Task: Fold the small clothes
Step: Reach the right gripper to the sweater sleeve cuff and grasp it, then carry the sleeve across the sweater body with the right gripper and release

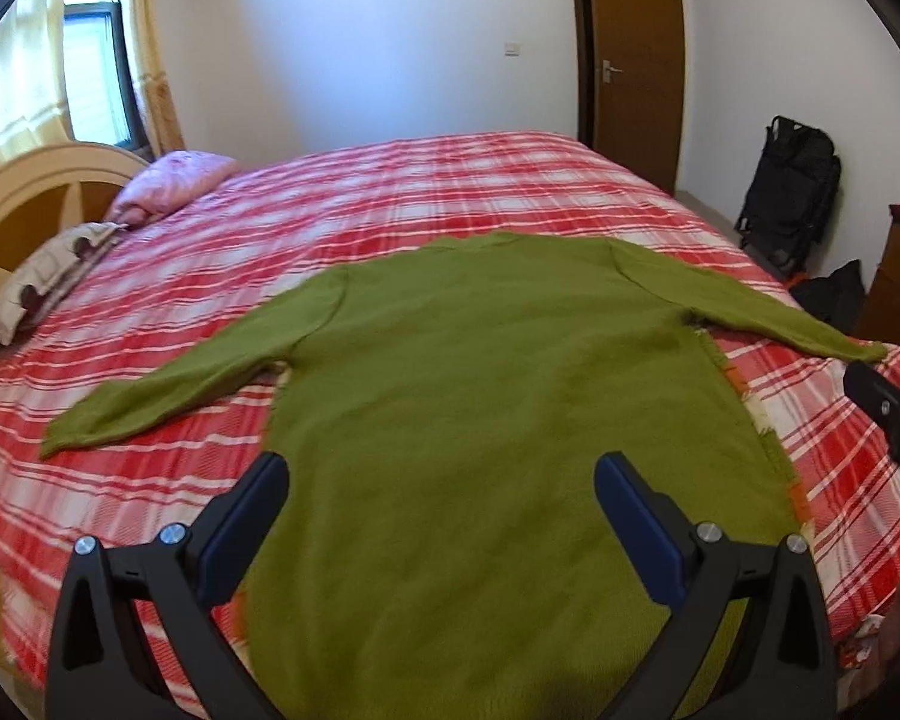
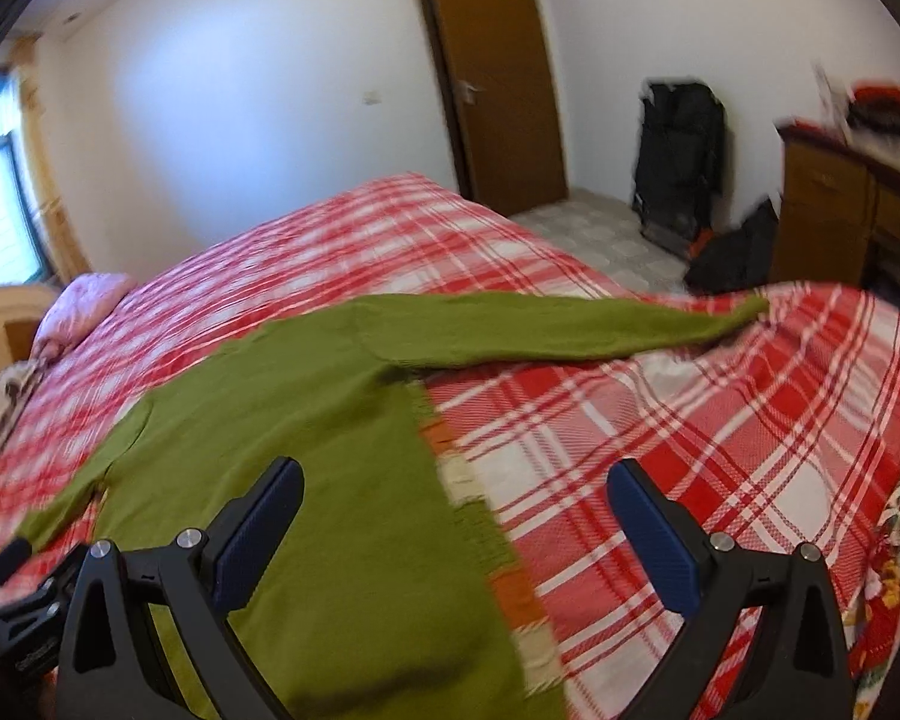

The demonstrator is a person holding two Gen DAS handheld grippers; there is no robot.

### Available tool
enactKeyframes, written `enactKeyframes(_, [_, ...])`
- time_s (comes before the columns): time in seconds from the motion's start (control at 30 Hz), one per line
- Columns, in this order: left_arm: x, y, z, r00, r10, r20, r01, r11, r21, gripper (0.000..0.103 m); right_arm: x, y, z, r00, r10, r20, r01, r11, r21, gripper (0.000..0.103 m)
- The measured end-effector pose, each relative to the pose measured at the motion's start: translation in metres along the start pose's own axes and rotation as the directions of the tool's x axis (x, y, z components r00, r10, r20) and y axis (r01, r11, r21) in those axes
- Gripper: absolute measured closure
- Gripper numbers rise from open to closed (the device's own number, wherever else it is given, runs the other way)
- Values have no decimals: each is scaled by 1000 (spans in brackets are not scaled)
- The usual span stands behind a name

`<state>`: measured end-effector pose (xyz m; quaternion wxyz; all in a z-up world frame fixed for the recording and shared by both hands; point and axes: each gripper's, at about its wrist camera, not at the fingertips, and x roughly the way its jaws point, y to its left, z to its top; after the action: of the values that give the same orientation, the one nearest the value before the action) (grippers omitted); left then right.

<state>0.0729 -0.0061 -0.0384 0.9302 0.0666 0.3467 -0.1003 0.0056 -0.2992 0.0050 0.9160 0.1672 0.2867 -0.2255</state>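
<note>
1. Left gripper (image 1: 441, 480): fingers spread wide, nothing between them, held above the lower body of the sweater (image 1: 498, 420).
2. Right gripper (image 2: 456, 489): fingers also wide apart and empty, over the sweater's right side edge and the blanket (image 2: 720, 438).
3. Sweater: green, long-sleeved, laid flat on the red-and-white plaid blanket, hem nearest the cameras, both sleeves stretched out sideways.
4. Striped orange-and-cream edge shows from under the sweater's right side.
5. Pillows (image 1: 174, 180) at the bed's far left, by the headboard.
6. Farther off: brown door (image 1: 630, 60), shut; black bag (image 1: 789, 192) against the wall; wooden dresser (image 2: 840, 210) to the right.
</note>
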Motion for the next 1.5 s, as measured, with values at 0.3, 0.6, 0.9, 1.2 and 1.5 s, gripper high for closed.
enactKeyframes(0.3, [37,1,19,1000,19,-17,-19,1000,20,0,62,-124,64,996,-41,-80,59,968,245,27])
enactKeyframes(0.6, [76,13,15,995,13,-103,-18,999,-44,0,132,-277,102,987,10,-159,87,801,592,46])
enactKeyframes(0.9, [106,21,15,986,25,-167,-41,994,-97,0,178,-282,116,971,-67,-229,184,821,540,52])
enactKeyframes(1.2, [111,25,14,985,44,-170,-59,994,-88,0,192,-285,111,942,-166,-291,294,825,483,95])
enactKeyframes(1.5, [99,48,16,989,58,-133,-76,988,-134,0,128,-186,163,990,-132,-56,142,952,270,96])
